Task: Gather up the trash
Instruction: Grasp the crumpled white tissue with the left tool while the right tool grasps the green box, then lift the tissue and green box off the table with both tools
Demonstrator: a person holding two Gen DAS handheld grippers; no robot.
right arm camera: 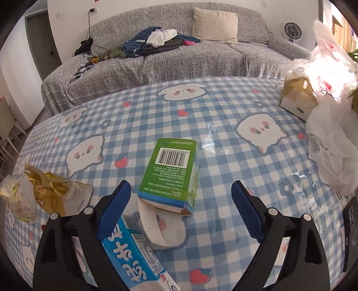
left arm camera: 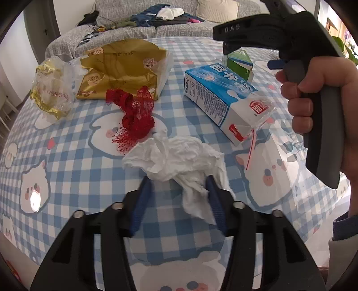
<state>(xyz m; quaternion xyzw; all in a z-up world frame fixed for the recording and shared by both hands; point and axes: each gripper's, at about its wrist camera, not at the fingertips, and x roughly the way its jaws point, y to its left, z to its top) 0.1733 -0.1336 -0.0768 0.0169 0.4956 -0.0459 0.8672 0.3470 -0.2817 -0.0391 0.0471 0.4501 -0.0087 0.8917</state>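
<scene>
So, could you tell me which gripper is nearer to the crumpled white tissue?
Left. The left gripper has the tissue between its fingers; the right gripper hangs over the green box, beyond the milk carton.

Ahead of both grippers: grey sofa (right arm camera: 179,58) with cream cushion (right arm camera: 214,24) and clothes pile (right arm camera: 156,42), white wall (right arm camera: 134,11), fan (right arm camera: 293,30) far right.

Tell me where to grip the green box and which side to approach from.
Grip the green box across its long side faces, coming from above and the near, open-flap end. It lies flat, lengthwise between the right gripper's open jaws, narrower than their gap.
</scene>
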